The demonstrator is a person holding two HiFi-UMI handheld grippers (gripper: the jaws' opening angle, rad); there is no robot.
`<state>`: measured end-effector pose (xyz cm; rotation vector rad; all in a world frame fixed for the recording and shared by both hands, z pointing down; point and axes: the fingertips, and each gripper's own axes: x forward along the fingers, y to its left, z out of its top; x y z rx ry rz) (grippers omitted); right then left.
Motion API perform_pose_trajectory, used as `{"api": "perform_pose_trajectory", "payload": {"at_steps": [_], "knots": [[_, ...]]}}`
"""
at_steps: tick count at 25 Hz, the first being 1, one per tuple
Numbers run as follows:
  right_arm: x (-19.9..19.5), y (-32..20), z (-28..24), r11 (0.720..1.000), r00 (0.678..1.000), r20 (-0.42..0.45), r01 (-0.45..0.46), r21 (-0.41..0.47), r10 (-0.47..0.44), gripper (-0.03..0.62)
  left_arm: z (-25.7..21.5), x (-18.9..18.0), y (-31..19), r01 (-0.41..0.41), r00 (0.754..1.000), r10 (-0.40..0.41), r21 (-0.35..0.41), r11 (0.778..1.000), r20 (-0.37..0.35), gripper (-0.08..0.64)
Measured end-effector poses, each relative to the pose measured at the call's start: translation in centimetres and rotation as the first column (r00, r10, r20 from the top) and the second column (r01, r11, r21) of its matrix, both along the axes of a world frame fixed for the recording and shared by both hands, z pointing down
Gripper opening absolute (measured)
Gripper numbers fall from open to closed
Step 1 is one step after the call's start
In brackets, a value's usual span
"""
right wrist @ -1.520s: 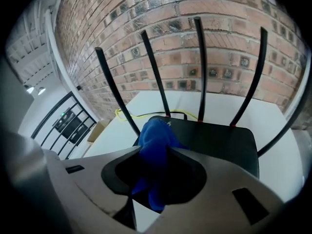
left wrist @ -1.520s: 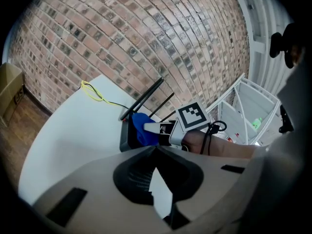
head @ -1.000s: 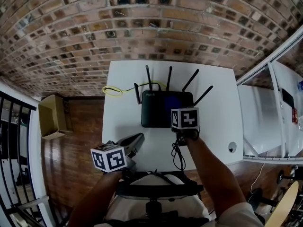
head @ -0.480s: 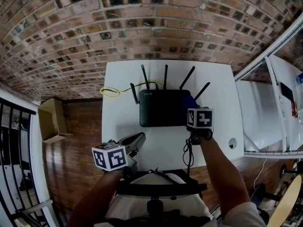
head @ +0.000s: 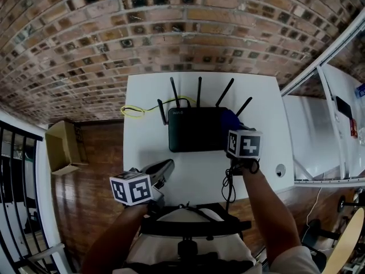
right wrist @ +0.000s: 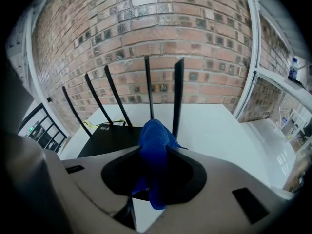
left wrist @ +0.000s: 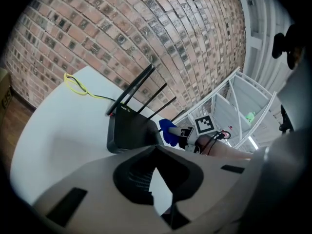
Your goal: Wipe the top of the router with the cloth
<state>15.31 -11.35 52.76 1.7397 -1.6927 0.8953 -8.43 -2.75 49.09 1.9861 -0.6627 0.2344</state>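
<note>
The black router (head: pixel 197 129) with several upright antennas lies in the middle of the white table (head: pixel 262 101). My right gripper (head: pixel 234 128) is shut on a blue cloth (head: pixel 230 120) and sits at the router's right end, with the cloth bunched over that corner. In the right gripper view the cloth (right wrist: pixel 153 135) hangs between the jaws, with the router (right wrist: pixel 114 138) down to the left. My left gripper (head: pixel 164 166) rests near the table's front edge, left of the router, jaws together and holding nothing. From the left gripper view the router (left wrist: pixel 129 130) and the cloth (left wrist: pixel 168 130) show ahead.
A yellow cable (head: pixel 134 111) loops off the router's back left. A round grommet hole (head: pixel 279 171) is at the table's front right. A cardboard box (head: pixel 61 141) stands on the wooden floor to the left; white shelving (head: pixel 319 136) runs along the right. A brick wall is behind.
My right gripper has carried the blue cloth to the right, from the router's front middle to its right end. The left gripper has stayed in place.
</note>
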Motion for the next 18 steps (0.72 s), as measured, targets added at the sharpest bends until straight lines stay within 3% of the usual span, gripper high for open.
{"api": "perform_pose_trajectory", "payload": {"at_steps": [5, 12, 18], "knots": [[-5.9, -0.4, -0.7, 0.995, 0.994, 0.049, 0.099, 0.02, -0.1, 0.132, -0.2, -0.8, 0.3, -0.002, 1.0, 0.002, 0.007, 1.0, 0.0, 0.023], [-15.9, 0.2, 0.1, 0.968, 0.957, 0.144, 0.25, 0.02, -0.25, 0.132, -0.1, -3.1, 0.6, 0.015, 1.0, -0.015, 0.02, 1.0, 0.018, 0.023], [-21.2, 1.0, 1.6, 0.943, 0.931, 0.163, 0.334, -0.01, -0.328, 0.132, 0.1, -5.3, 0.8, 0.028, 0.999, -0.029, 0.027, 0.999, 0.04, 0.023]]}}
